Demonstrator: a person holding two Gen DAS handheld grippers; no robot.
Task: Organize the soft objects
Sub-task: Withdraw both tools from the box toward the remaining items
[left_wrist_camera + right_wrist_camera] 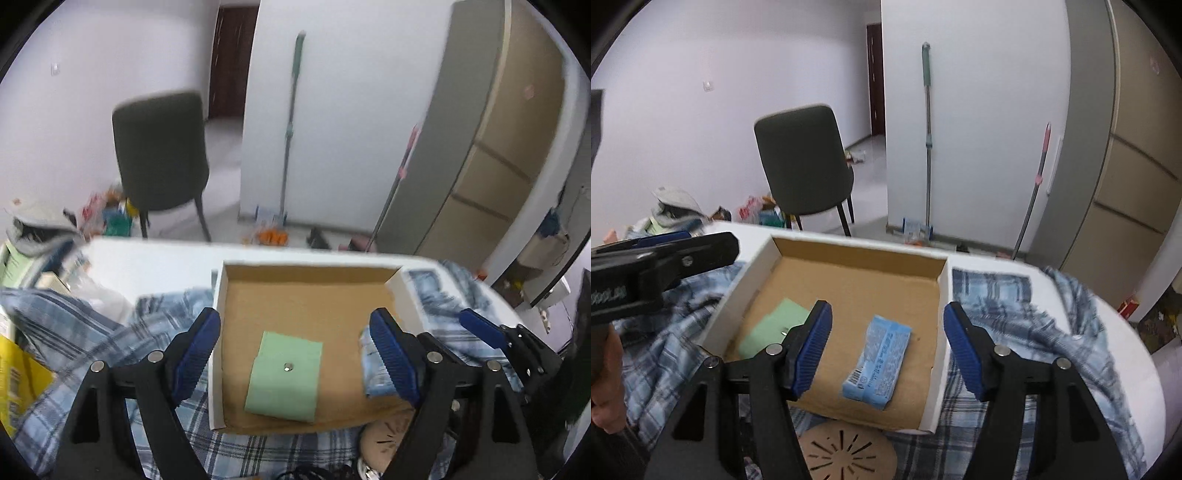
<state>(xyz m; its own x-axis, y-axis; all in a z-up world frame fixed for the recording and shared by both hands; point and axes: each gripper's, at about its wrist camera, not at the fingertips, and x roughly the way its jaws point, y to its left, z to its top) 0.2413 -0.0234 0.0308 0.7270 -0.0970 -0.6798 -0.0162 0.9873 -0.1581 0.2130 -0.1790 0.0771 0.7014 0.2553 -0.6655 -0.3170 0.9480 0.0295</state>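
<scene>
I have both grippers hovering over the open cardboard box (857, 284), which sits on the plaid cloth (1027, 332) covering the worktop. My left gripper (295, 354) is spread wide with nothing in it, above the green cloth (284, 376) lying flat inside the box. My right gripper (886, 350) is equally wide and empty over the blue tissue pack (877, 363), lying beside the green cloth to leave room, I'd judge.
</scene>
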